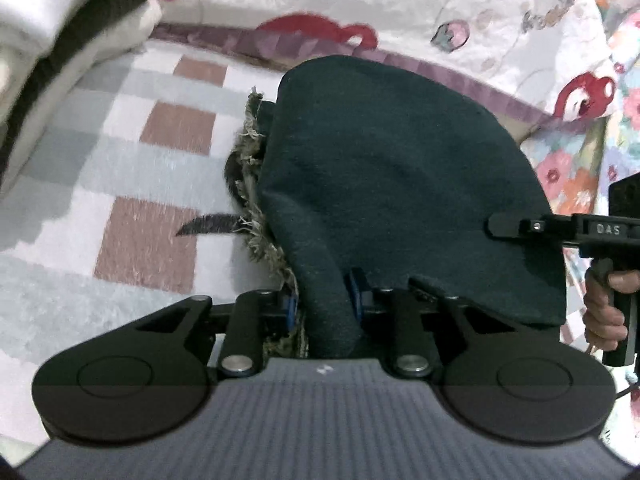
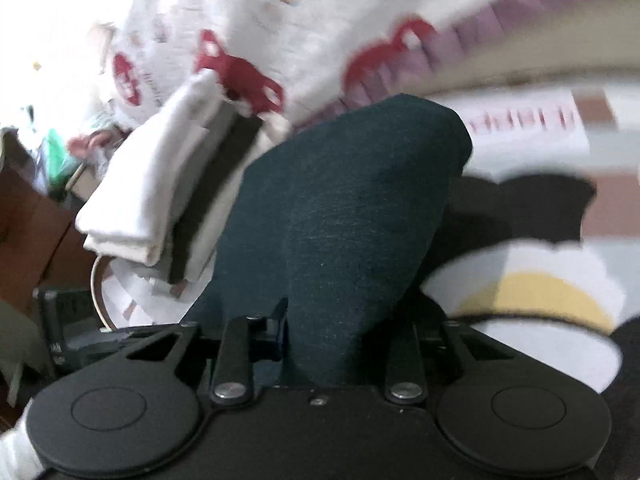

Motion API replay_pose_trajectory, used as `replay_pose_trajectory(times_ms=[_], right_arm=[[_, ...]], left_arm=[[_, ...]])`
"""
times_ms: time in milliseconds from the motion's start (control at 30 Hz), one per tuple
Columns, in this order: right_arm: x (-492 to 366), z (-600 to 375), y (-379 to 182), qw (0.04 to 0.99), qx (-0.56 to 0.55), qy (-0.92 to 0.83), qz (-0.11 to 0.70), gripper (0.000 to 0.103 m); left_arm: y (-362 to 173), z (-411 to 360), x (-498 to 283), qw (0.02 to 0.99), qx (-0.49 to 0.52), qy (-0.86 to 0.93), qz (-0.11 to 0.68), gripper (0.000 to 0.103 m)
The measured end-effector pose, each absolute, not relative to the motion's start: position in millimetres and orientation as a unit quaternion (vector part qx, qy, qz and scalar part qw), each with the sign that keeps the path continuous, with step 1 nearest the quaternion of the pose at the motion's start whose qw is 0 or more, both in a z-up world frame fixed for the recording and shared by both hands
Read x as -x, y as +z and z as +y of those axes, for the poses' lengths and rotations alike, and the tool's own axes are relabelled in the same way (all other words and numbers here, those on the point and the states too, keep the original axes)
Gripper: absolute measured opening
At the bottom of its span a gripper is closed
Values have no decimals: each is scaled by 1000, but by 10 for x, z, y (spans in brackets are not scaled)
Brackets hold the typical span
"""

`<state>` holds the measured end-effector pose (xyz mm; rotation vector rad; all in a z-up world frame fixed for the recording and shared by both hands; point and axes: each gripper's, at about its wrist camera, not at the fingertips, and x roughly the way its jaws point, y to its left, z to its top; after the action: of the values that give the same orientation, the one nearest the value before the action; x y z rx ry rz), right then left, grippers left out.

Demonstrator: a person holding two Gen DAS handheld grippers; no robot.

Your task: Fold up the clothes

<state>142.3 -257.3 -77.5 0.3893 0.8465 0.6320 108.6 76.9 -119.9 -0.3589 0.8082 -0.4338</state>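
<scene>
Folded stack: a pile of white folded clothes with one dark layer (image 1: 60,36) is lying at the far left of the left wrist view, on the edge of the bed; in the right wrist view the same pile (image 2: 160,200) is sitting left of the garment.
Bed cover: a checked blanket of grey, white and brown squares (image 1: 132,168) is spreading under everything, with a white quilt printed with red shapes (image 1: 360,4) behind it.
Frayed edge: a fringe of pale olive threads (image 1: 252,184) is showing along the garment's left side.
Garment: a dark green knitted cloth (image 1: 400,168) is bulging up in the middle of the bed (humped, not flat), a fold of it running down into each gripper (image 2: 360,220).
Left gripper (image 1: 326,300): its blue-padded fingers (image 1: 356,292) are pinching a fold of the green cloth.
Right gripper (image 2: 320,332): its fingers are clamping another fold of the same cloth; in the left wrist view a hand (image 1: 604,304) is holding its handle at the right edge.
</scene>
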Motion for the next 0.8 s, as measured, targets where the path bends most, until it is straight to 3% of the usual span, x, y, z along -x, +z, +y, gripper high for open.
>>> replay_pose_trajectory(times_ms=[400, 800], right_arm=[[-922, -2216, 504, 878, -83, 372, 290, 33], [-817, -903, 1535, 789, -3, 558, 256, 33]], left_arm=[[-329, 1076, -145, 922, 223, -165, 269, 23], [587, 2093, 1230, 953, 231, 13, 196, 22]])
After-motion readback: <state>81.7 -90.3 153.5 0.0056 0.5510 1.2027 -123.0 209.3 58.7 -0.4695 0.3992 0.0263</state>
